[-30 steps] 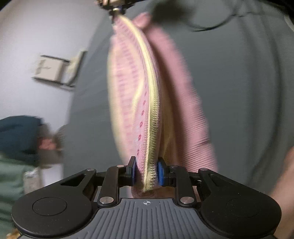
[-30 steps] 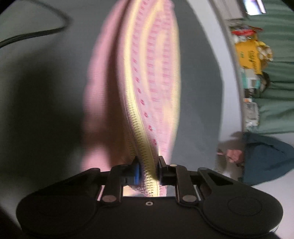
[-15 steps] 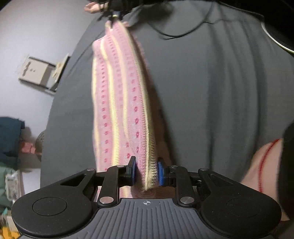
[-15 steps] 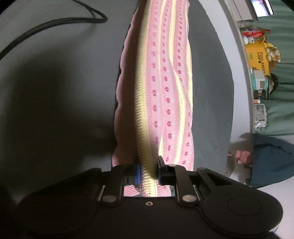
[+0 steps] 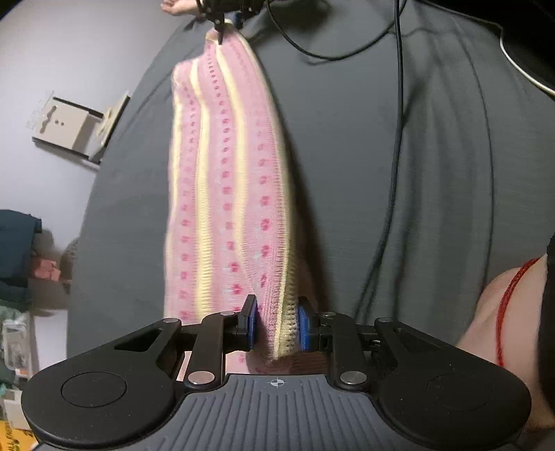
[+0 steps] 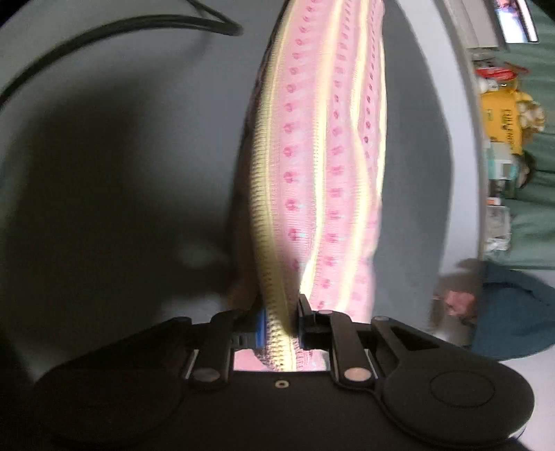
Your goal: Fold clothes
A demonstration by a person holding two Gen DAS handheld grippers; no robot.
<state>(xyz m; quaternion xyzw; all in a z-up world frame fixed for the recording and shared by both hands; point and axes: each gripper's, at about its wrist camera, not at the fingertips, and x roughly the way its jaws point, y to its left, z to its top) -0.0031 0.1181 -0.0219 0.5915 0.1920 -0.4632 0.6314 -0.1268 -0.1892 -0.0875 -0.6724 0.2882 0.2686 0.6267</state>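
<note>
A pink knitted garment [image 5: 225, 180] with pale yellow stripes and rows of red dots stretches between my two grippers above a dark grey cloth-covered surface [image 5: 433, 173]. My left gripper [image 5: 275, 324] is shut on its near yellow-trimmed edge, blue pads pressing the knit. At the far end of the garment, the right gripper [image 5: 222, 31] shows small at the top, pinching the other corner. In the right wrist view the same garment [image 6: 322, 156] runs away from my right gripper [image 6: 281, 326], which is shut on the ribbed yellow edge. Most of the cloth lies on the surface.
Black cables [image 5: 395, 145] [image 6: 114, 34] trail over the grey surface. A person's forearm with a red string [image 5: 503, 305] is at the right. A cardboard box [image 5: 69, 128] lies on the floor to the left; a yellow bag [image 6: 503, 121] and clutter stand beyond the edge at the right.
Both grippers have sunk toward the grey surface with the garment. The hanging, bunched cloth has spread and now lies flatter and longer on the surface. More of the cables has come into view.
</note>
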